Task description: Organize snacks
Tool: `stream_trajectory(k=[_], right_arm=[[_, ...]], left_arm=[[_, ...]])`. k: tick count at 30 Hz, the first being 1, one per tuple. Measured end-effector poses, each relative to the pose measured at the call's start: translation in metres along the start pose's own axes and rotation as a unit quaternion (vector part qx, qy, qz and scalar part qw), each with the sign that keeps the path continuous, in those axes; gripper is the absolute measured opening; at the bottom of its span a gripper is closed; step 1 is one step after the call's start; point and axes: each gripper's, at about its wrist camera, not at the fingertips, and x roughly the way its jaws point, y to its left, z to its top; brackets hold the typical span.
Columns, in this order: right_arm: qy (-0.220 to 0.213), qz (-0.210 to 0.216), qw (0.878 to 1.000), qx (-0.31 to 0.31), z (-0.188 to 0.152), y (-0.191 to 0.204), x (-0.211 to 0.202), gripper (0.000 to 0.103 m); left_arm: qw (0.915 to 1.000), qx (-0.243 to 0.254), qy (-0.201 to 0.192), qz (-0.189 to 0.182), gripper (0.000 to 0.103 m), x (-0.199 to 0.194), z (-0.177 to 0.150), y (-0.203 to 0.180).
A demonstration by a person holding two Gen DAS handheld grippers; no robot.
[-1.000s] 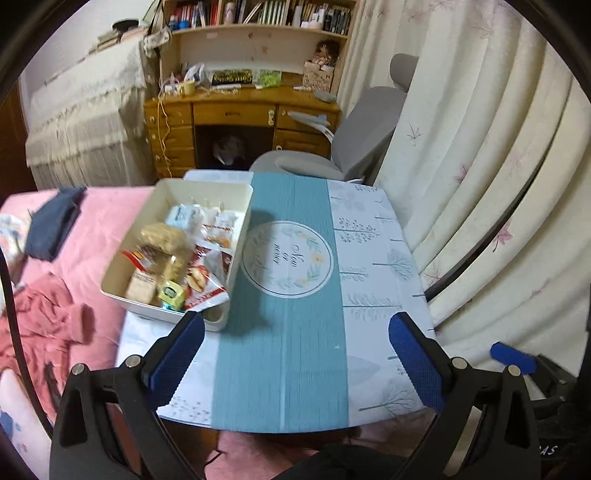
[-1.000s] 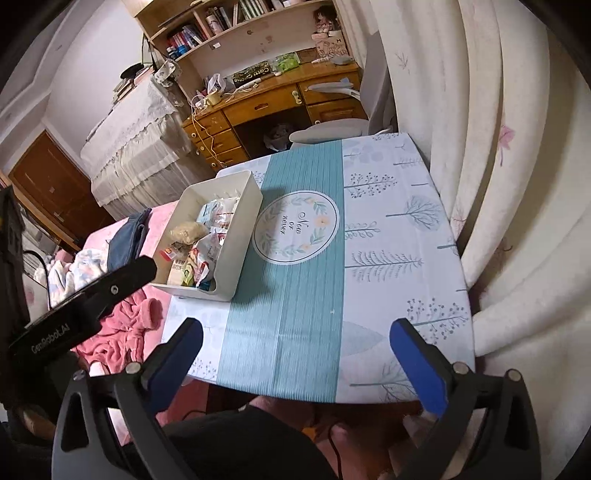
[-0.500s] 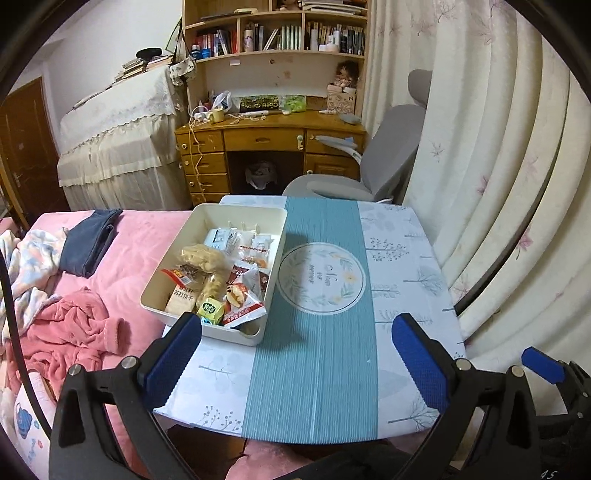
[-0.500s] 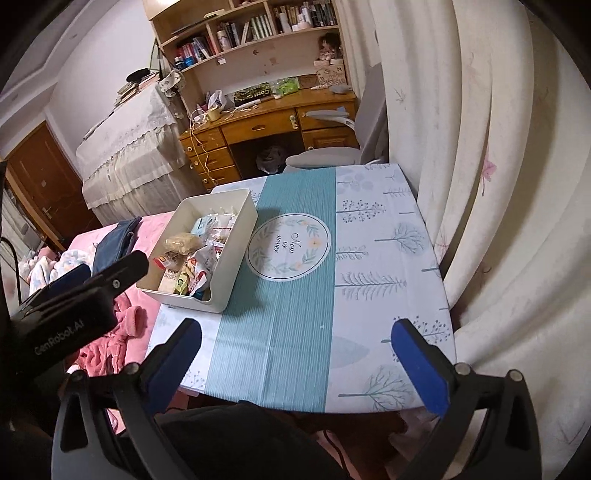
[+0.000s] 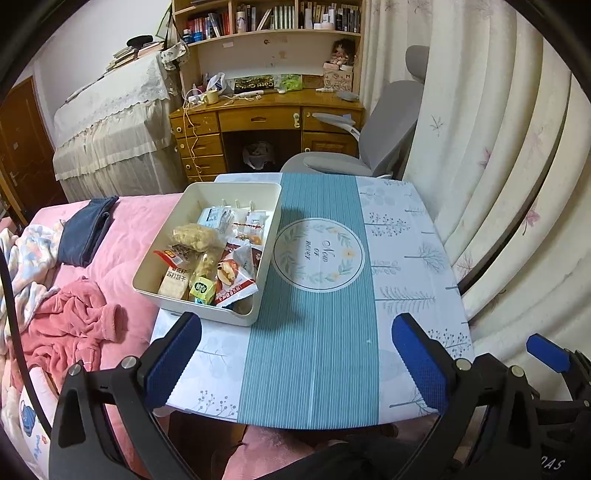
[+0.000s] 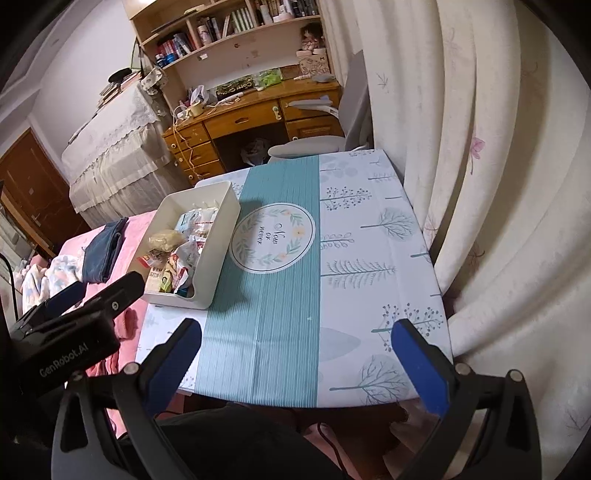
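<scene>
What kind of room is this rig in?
Most likely a bedroom with a study corner: a bed with pink bedding, a wooden desk under a bookshelf, and a grey office chair.

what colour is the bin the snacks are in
Cream-white, plain with no pattern. The bin shows best in the left wrist view.

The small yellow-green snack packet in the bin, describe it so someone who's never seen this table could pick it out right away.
Start at the table with the teal striped runner; a cream plastic bin stands at its left edge. The yellow-green packet lies at the bin's near end, between a pale cracker pack and a red-and-white wrapper. It is the only yellow-green thing there, small and blocky.
</scene>
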Motion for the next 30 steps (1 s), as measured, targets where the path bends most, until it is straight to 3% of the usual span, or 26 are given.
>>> stream_trajectory(k=[30], right_arm=[[0.015,0.008,1.000,-0.001,0.001,-0.003,0.010,0.103]], left_arm=[[0.9997,0.017,0.016,0.000,0.103,0.015,0.005,-0.010]])
